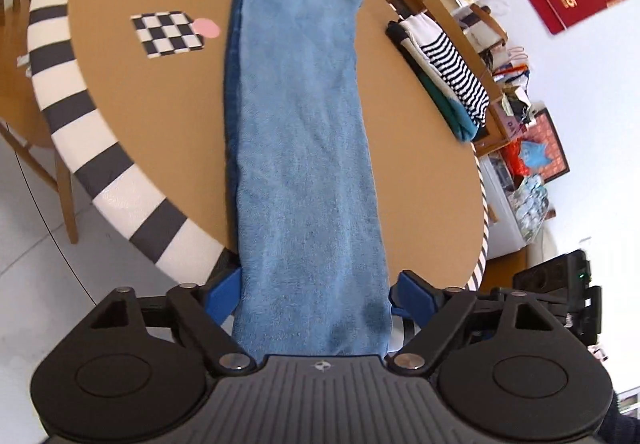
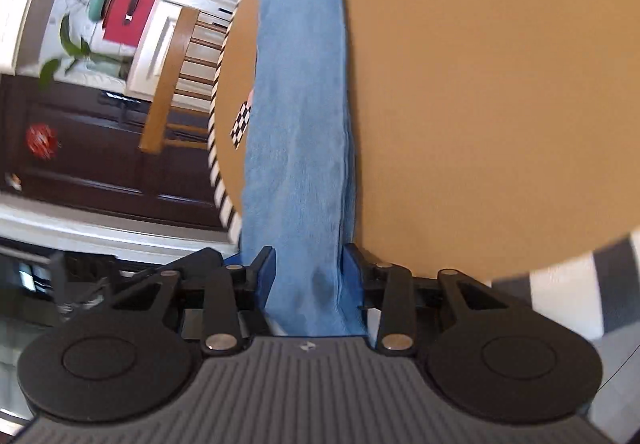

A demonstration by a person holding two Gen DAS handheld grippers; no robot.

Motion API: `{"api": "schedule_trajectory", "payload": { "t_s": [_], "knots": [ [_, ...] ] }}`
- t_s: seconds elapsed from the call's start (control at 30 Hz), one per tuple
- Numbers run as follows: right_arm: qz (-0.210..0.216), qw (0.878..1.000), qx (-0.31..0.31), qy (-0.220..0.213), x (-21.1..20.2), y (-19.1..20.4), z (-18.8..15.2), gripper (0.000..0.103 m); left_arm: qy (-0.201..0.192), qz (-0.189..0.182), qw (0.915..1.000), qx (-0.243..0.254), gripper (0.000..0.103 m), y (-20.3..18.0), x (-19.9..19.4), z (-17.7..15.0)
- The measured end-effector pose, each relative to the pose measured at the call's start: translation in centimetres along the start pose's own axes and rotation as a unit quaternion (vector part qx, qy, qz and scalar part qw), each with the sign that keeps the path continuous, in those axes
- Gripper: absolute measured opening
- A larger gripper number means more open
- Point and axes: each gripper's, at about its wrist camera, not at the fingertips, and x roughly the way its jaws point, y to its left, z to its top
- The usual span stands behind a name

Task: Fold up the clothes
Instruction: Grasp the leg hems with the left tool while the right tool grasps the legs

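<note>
Right gripper [image 2: 308, 264] is pinching the jeans [image 1: 300, 123]; left gripper [image 1: 316, 292], spread wide, is straddling them on the round table [image 1: 160, 115], shelves [image 1: 460, 3] far right.

Light blue jeans [image 1: 296, 123] on a brown table [image 1: 160, 103] with a black and white striped edge [image 1: 60, 91]

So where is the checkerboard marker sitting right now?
In the left wrist view the checkerboard marker lies flat on the round table, left of the jeans, with a pink sticker at its right corner.
</note>
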Motion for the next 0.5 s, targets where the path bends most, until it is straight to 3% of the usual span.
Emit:
{"api": "schedule_trajectory", "payload": {
  "t_s": [0.13,0.27,0.3,0.33,0.37,0.5],
  "knots": [
    [0.022,0.999,0.035,0.022,0.3,-0.9,0.1,0.041,0.036,-0.028,0.9987,-0.024,0.082,0.8,0.2,0.5],
    [0.028,0.998,0.052,0.033,0.5,-1.1,0.5,0.041,0.045,-0.068,0.991,-0.106,0.078,3.0,0.7,1.2],
    [0.026,0.998,0.044,0.034,0.6,-1.0,0.5,0.04,0.045,-0.058,0.9915,-0.107,0.058,3.3,0.8,1.3],
    [0.021,0.999,0.036,0.032,0.5,-0.8,0.5,0.039,0.048,-0.034,0.9937,-0.096,0.021,3.4,1.0,1.3],
    [0.014,0.999,0.028,0.029,0.4,-0.6,0.4,0.038,0.048,-0.017,0.9948,-0.088,0.009,3.5,1.1,1.2],
    [-0.011,1.0,-0.003,-0.002,-0.1,0.3,0.1,0.038,0.036,-0.017,0.9956,-0.085,0.01,3.6,1.4,0.7]
  ]
}}
